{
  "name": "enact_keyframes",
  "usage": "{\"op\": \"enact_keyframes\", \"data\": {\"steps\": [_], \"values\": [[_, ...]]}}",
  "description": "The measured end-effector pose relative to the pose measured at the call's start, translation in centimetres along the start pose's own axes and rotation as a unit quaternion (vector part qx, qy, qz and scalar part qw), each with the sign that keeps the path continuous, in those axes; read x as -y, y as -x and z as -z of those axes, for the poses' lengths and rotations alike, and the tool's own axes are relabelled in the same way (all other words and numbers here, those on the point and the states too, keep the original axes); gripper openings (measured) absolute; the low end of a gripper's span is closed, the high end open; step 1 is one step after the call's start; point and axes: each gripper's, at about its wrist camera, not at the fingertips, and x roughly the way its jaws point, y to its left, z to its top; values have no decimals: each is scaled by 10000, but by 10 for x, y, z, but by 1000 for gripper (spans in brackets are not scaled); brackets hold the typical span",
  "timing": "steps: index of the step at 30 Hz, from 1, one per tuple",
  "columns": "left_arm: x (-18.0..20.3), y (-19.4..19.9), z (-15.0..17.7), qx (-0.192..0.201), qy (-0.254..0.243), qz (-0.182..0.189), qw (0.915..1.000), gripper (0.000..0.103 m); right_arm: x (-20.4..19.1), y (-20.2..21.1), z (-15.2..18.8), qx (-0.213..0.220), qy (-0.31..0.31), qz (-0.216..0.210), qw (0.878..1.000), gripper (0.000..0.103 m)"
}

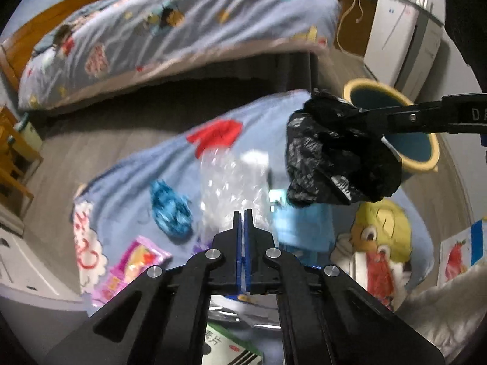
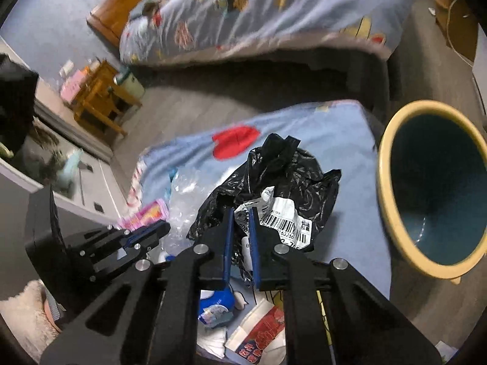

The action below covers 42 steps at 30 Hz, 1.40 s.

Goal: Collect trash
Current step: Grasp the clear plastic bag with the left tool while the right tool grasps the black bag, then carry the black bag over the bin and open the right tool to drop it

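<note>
My right gripper (image 2: 242,216) is shut on a crumpled black plastic bag (image 2: 274,179) with a white barcode label, held in the air above the blue cartoon blanket (image 2: 319,133). In the left wrist view the bag (image 1: 338,158) hangs from the right gripper (image 1: 356,112) just left of the yellow-rimmed teal bin (image 1: 423,164). The bin (image 2: 392,200) stands to the right of the bag. My left gripper (image 1: 243,213) is shut and empty over a clear crumpled plastic bag (image 1: 231,182). It also shows in the right wrist view (image 2: 161,228).
On the blanket lie a blue wrapper (image 1: 170,210), a pink packet (image 1: 134,264), a light blue item (image 1: 304,228) and a red-and-white box (image 2: 261,331). A bed (image 1: 182,30) stands behind, a wooden stool (image 2: 100,100) at left, a white appliance (image 1: 395,39) at back right.
</note>
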Motion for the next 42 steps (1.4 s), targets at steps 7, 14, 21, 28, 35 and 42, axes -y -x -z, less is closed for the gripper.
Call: {"op": "enact_keyframes", "data": {"steps": [7,14,21,28,35,42], "values": [[11,27,-27,480,-72,86,9988,1,31,33,-15,611,-285,341,9971,10],[20,7,-34,59,-127,131,9998,14,52,43,-20,821,-317,958,9915,10],[5,-43,-13,-770,452,6,9960,70,73,47,-23,890,-392,1593,9824,10],[12,-64,0,-1192,242,236,9923,23,78,50,-24,936,-402,1776,9788,10],[18,-28,-23,-318,-136,-151,9993,18,76,56,-27,1043,-286,1912,9756,10],[40,10,-65,499,-306,91,9982,18,76,63,-28,1171,-221,2024,9720,10]]}}
